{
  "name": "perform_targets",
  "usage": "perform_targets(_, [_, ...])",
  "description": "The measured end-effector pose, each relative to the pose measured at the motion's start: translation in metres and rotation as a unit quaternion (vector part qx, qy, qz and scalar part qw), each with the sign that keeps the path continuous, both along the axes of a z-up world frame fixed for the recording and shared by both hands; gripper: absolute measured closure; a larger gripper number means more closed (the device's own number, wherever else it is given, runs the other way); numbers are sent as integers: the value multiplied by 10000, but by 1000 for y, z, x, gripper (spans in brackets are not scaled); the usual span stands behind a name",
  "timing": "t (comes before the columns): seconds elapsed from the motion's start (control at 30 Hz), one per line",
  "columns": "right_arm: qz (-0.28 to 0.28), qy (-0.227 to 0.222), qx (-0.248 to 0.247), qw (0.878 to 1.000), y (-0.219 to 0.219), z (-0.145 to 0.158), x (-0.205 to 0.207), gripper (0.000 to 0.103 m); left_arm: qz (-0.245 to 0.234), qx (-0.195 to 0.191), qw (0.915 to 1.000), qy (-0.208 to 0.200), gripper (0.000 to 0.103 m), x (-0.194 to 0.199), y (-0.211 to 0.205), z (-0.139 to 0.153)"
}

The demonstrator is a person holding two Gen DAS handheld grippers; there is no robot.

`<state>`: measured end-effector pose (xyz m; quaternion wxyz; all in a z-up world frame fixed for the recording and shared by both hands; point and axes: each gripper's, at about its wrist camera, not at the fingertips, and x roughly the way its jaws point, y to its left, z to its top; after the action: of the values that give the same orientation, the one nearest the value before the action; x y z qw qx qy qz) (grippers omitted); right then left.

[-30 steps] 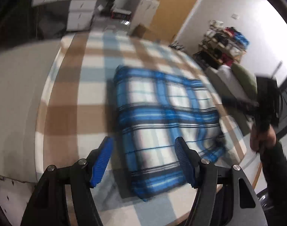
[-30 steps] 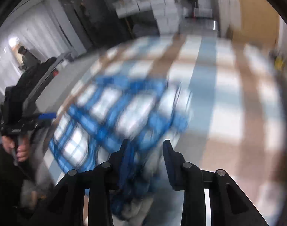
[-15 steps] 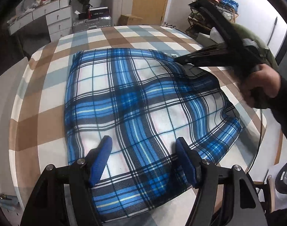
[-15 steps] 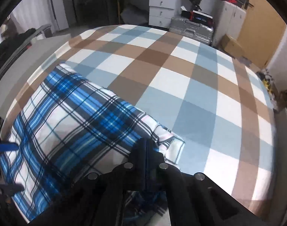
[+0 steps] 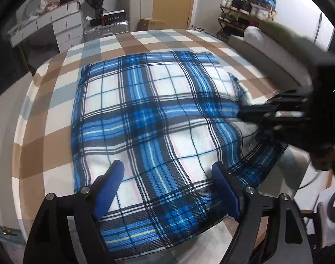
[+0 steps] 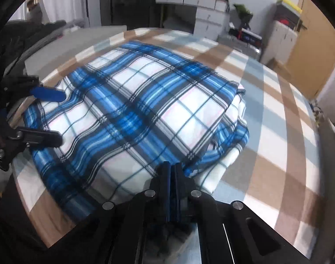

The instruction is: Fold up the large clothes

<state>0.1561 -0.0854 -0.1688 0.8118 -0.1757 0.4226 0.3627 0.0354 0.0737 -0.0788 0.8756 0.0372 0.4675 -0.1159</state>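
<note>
spread over a checked bed (image 5: 57, 92): large blue plaid cloth (image 5: 154, 118), partly folded, long axis running away from the left claw (image 5: 167, 176) toward the bed's far end. right edge doubled in loose layers, near edge hanging just past the bed's rim. right claw (image 6: 170, 171) pressed together, clamped on the cloth's right-hand edge. left claw spread apart, hovering low over the near edge, gripping nothing. likely next: left claw closing on the near edge directly ahead, being the nearer one.
</note>
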Motion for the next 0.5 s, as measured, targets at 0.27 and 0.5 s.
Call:
perform_targets(0.27, [148, 397, 178, 9989, -1, -15, -45, 96, -14, -50, 10000, -48, 21, -1, -1, -1])
perform_targets(0.5, [-112, 484, 768, 9958, 2, 0, -32, 86, -50, -479, 9988, 97, 21, 0, 16, 13])
